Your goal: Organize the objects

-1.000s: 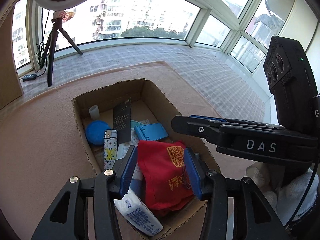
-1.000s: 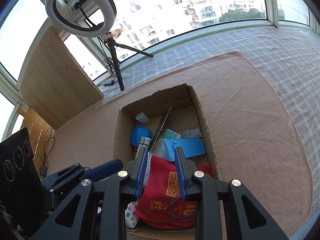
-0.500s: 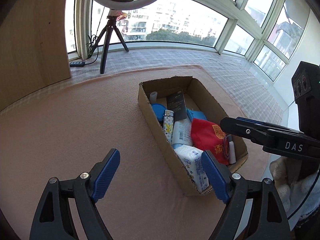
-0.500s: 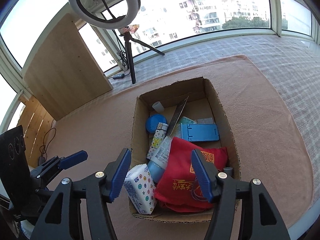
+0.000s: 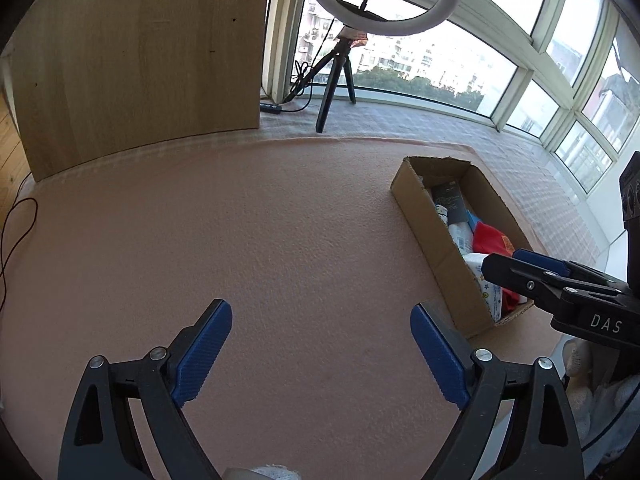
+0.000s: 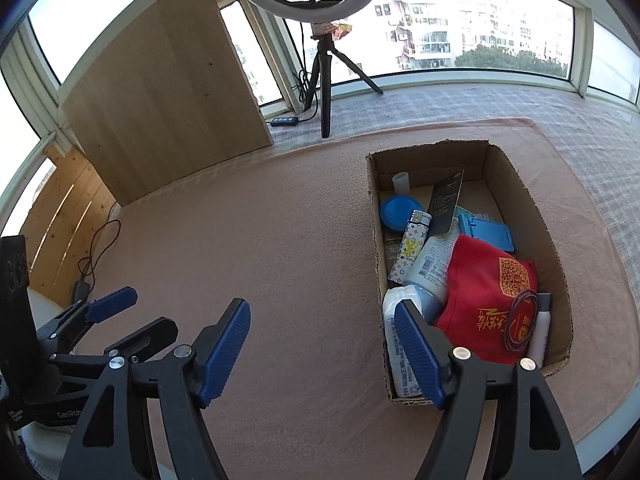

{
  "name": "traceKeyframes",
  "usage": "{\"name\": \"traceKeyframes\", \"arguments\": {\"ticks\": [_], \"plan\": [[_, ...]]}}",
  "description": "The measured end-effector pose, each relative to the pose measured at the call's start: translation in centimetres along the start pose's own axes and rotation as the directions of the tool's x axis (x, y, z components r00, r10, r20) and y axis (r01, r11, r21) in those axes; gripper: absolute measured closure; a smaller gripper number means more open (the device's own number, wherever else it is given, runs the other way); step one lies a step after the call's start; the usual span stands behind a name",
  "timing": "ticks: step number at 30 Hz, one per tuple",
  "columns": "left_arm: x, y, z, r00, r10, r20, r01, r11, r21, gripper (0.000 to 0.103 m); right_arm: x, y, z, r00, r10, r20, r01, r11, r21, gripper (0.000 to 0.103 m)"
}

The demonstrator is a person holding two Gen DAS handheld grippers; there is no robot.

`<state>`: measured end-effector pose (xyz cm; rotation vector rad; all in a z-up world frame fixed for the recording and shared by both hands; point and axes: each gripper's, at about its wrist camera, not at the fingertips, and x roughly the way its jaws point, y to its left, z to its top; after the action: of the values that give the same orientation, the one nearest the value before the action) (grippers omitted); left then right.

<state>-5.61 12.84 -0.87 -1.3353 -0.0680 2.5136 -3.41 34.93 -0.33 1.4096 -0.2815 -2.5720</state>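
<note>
We see the cardboard box (image 6: 472, 248) lying on the pink mat (image 6: 260, 240), at about three o'clock from the centre of the right wrist view and at about three o'clock in the left wrist view as well (image 5: 452, 256). Inside it, a red pouch (image 6: 480, 292) with a printed code fills the near half, with a coiled purple cord (image 6: 520, 320) lying on top of it and a small white bottle (image 6: 540, 332) just beside it at the box's near right corner. At the pouch's nine o'clock lie a white tube (image 6: 430, 264) and a patterned lighter (image 6: 408, 252); a tissue pack (image 6: 396, 344) sits against the near left corner. Farther in we find a blue phone stand (image 6: 486, 234), a black card (image 6: 446, 204) leaning tilted, a blue round lid (image 6: 398, 212) and a small translucent cup (image 6: 401, 184).

Our right gripper (image 6: 322, 350) hangs with its jaws apart after just opening, nothing between them; its right finger overlaps the box's near left corner in view. Our left gripper (image 5: 320, 354) is spread wide over bare mat, its jaws also freshly opened and empty.

Beyond the mat, at twelve o'clock, stand a ring light on a tripod (image 6: 326, 80) and, at ten o'clock, a wooden panel (image 6: 168, 88) before the windows (image 6: 480, 20).
</note>
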Motion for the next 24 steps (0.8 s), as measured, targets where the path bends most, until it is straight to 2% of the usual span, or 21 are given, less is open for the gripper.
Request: {"name": "traceKeyframes", "arguments": {"ticks": [6, 10, 13, 24], "plan": [[-1.5, 3.8, -2.1, 0.996, 0.085, 0.001, -0.085, 0.996, -0.025, 0.01, 0.8, 4.0, -1.9, 1.0, -0.018, -0.002, 0.018, 0.999, -0.051, 0.032], [-2.4, 6.1, -3.2, 0.992, 0.123, -0.004, -0.124, 0.991, -0.045, 0.01, 1.9, 5.8, -3.1, 1.0, -0.001, -0.03, 0.0, 0.999, -0.05, 0.032], [-2.6, 7.6, -3.8, 0.989, 0.15, -0.015, -0.15, 0.986, -0.068, 0.01, 2.4, 6.6, -3.8, 1.0, -0.021, -0.023, 0.02, 0.999, -0.041, 0.032], [-2.1, 9.1, -5.0, 0.986, 0.16, -0.042, -0.163, 0.983, -0.081, 0.01, 2.8, 9.2, -4.8, 0.999, -0.023, -0.04, 0.019, 0.996, -0.09, 0.032]]}}
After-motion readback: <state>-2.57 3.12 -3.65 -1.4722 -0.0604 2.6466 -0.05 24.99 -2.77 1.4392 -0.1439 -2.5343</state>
